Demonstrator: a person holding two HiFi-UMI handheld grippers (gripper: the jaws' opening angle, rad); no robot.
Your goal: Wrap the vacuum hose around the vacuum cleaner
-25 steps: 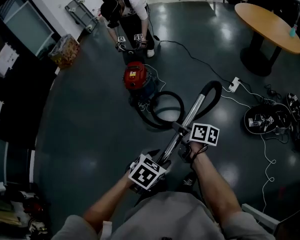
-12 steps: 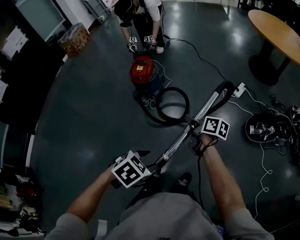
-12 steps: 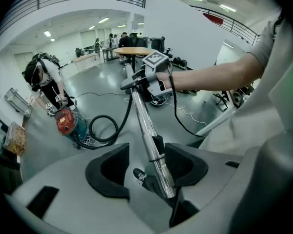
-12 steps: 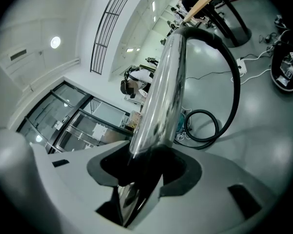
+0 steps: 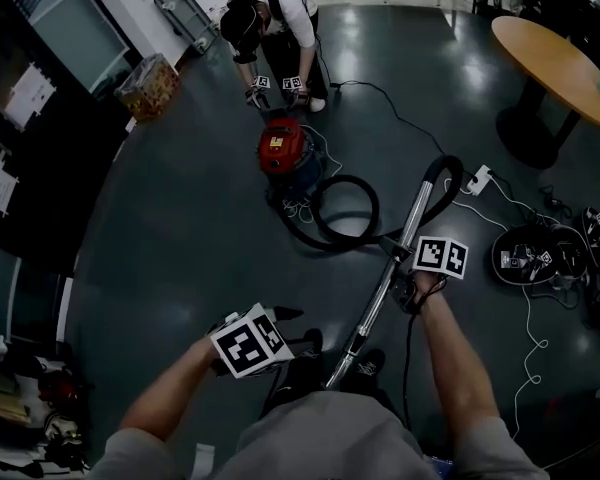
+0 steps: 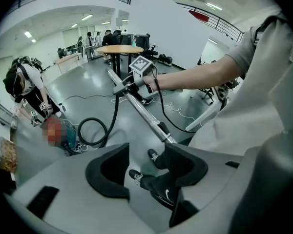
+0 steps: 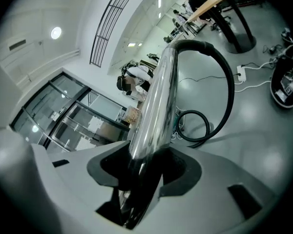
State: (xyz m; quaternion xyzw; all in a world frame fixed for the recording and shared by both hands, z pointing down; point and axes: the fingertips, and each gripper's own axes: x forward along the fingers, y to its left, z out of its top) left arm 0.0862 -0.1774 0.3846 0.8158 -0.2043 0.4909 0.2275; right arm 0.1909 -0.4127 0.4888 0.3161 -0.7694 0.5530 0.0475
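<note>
Low at the left, the left gripper [image 6: 146,162] hangs empty, its grey fingers [image 6: 107,172] spread with only the dark glossy floor [image 5: 170,228] and the wearer's black shoes [image 6: 158,191] showing between them; the lower end of the long chrome metal wand [image 5: 392,283] passes just beside its right finger without touching it. Ahead and well apart, the red-topped blue canister vacuum cleaner [image 5: 278,148] stands on the floor, a second person [image 5: 270,18] stooping over it with two more grippers. From the canister the black ribbed vacuum hose [image 7: 210,49] lies in one loose loop on the floor, wrapped around nothing, then rises and arches into the wand's top end. At the right, the right gripper [image 7: 144,165] has its fingers [image 7: 183,172] clamped on the wand's shaft. The wand's long axis slants from near the wearer's feet up and away to the right, so the canister lies forward and left of the holding fingers, and the slack hose sits between them; the free left gripper looks the better placed to take the wand's lower end
</note>
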